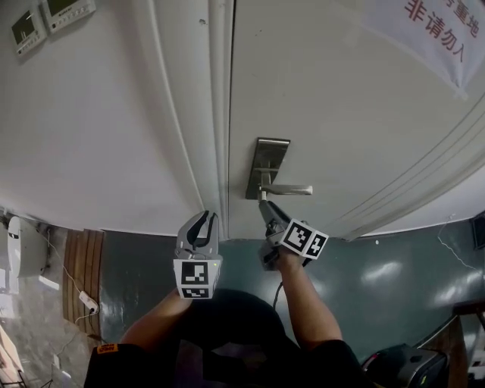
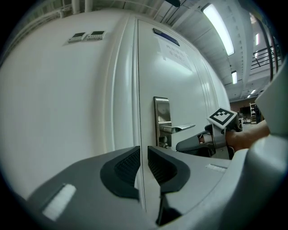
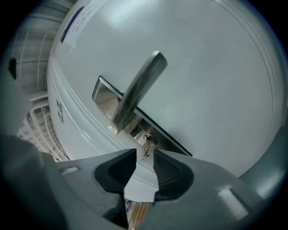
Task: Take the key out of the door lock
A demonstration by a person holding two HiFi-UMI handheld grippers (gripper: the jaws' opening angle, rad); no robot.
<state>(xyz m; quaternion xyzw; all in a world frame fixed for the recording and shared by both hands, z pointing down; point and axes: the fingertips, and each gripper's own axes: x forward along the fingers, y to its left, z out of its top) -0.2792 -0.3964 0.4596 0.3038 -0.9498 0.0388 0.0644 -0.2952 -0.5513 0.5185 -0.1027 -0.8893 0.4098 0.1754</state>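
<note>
The white door carries a steel lock plate with a lever handle. In the right gripper view a small metal key sticks out of the keyhole below the lever. My right gripper is open, and the key's free end lies just at the gap between its tips without the pads pressing on it. In the head view that gripper covers the key. My left gripper hangs to the left, facing the door's edge. Its jaws stand a thin slit apart, with nothing between them.
The door frame runs just left of the lock. A sign with red lettering hangs on the door at upper right. Two wall control panels sit at upper left. A power strip lies on the floor at left.
</note>
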